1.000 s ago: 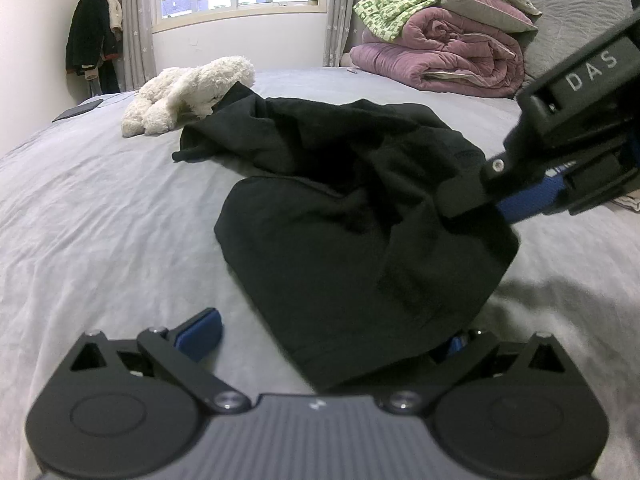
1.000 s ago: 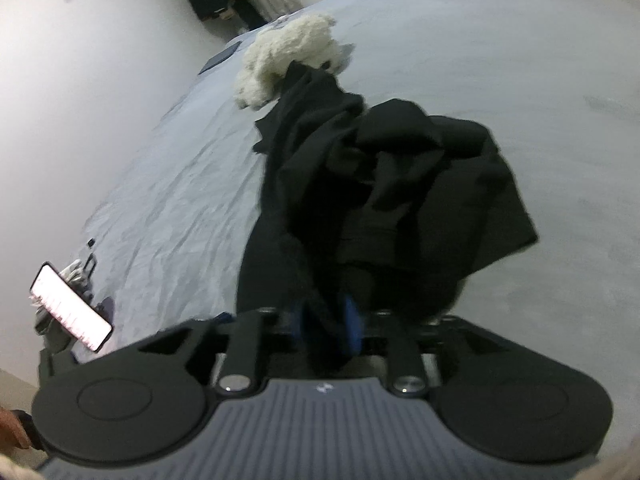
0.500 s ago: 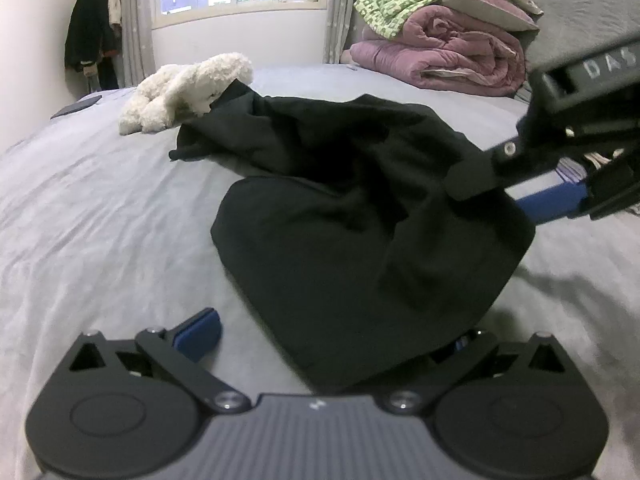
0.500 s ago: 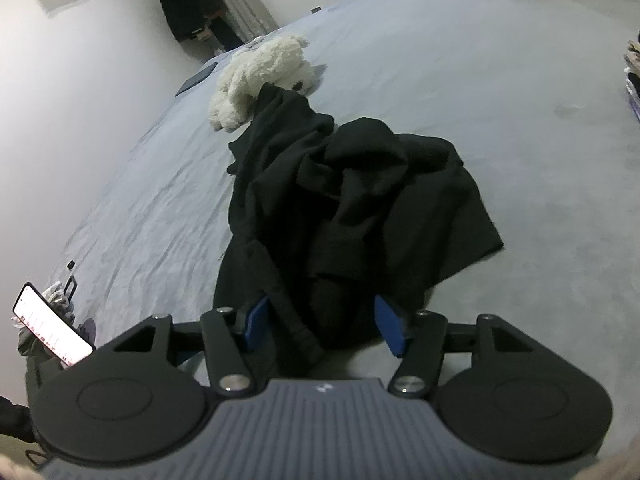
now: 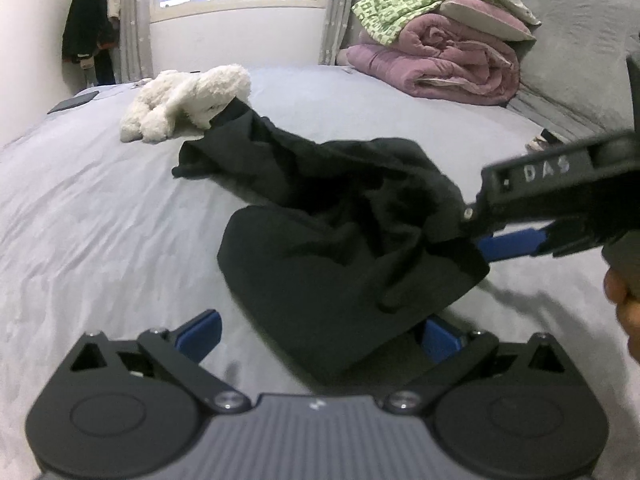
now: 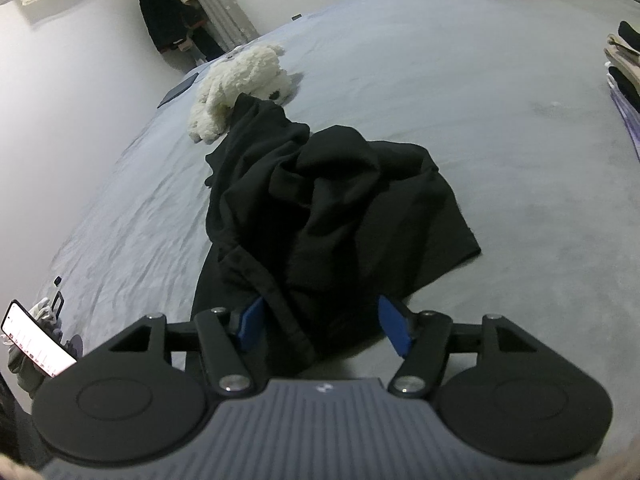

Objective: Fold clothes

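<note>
garment: black garment (image 5: 344,240) is seen crumpled on the grey bed (image 5: 100,216), centre of both views; far end touches the white plush toy (image 5: 184,104), upper left.
right gripper: right gripper (image 6: 322,326), bottom centre of its own view, jaws opening; near edge of the cloth lies between the blue pads (image 6: 394,330), not pinched.
left gripper: left gripper (image 5: 316,330), bottom of its view, jaws spread wide; the cloth's near corner overlaps the right pad, nothing clamped.
background: folded pink quilt (image 5: 436,64) is stacked upper right; lit phone (image 6: 36,340) is seen lower left of the right view.
</note>
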Tool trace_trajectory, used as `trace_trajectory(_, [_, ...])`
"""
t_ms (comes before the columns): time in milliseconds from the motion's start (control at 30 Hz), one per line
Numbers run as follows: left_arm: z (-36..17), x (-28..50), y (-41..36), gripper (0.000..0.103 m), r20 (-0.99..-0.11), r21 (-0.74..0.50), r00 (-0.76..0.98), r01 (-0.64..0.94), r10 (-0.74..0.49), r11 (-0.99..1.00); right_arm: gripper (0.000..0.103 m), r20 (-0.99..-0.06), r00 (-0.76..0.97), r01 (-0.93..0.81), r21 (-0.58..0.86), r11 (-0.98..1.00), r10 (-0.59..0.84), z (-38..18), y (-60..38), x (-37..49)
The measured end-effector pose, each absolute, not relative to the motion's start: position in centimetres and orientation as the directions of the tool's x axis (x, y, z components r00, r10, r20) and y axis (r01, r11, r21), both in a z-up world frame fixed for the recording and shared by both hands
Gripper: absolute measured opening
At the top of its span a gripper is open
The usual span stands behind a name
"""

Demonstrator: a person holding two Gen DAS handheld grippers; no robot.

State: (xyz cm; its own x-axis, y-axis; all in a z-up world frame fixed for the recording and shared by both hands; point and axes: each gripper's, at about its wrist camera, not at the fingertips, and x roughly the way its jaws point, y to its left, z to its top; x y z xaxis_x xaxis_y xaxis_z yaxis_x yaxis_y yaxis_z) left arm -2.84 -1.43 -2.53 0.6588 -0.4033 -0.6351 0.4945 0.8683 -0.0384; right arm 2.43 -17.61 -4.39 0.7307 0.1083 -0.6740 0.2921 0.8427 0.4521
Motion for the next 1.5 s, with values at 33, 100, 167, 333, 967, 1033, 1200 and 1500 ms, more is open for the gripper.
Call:
trace_trajectory(33, [-2.5,-2.6,-1.4,0.101,-0.637,-0.045,0.653,0.499,-0.409,0.866,0.065,-0.674,0.731,0.296,0.452,0.841,0.105,-4.4,-17.7,2.4])
trace_trajectory(100, [-2.5,-2.1,-1.4,0.097,-0.646,-0.067,0.636,0.503,-0.421,0.862,0.065,-0.676,0.730,0.304,0.451,0.839,0.100,-4.5,-17.9,2.5])
trace_trajectory(167, [-2.6,-1.4,-1.3,0.093,-0.656,-0.092,0.618,0.504,-0.432,0.859,0.065,-0.678,0.729,0.307,0.448,0.840,0.095,-4.5,-18.1,2.5])
trace_trajectory(333, [-3.2,-0.4,-1.3,0.087,-0.668,-0.130,0.590,0.509,-0.454,0.851,0.065,-0.681,0.727,0.310,0.438,0.844,0.087,-4.5,-18.4,2.6])
trace_trajectory(967, [-3.8,0.1,-0.9,0.072,-0.647,-0.206,0.569,0.510,-0.507,0.835,0.057,-0.661,0.748,0.331,0.438,0.836,0.051,-4.5,-18.5,2.9])
trace_trajectory(1033, [-3.9,0.1,-0.9,0.072,-0.648,-0.211,0.567,0.509,-0.509,0.835,0.054,-0.661,0.749,0.330,0.438,0.836,0.050,-4.4,-18.5,2.9])
trace_trajectory(1200, [-4.0,0.1,-0.9,0.072,-0.645,-0.226,0.563,0.505,-0.517,0.833,0.032,-0.649,0.759,0.330,0.459,0.825,0.057,-4.1,-18.7,2.7])
trace_trajectory(1500, [-3.3,0.4,-1.5,0.071,-0.637,-0.246,0.551,0.518,-0.540,0.819,0.000,-0.598,0.802,0.354,0.472,0.807,-0.002,-2.8,-19.6,1.7])
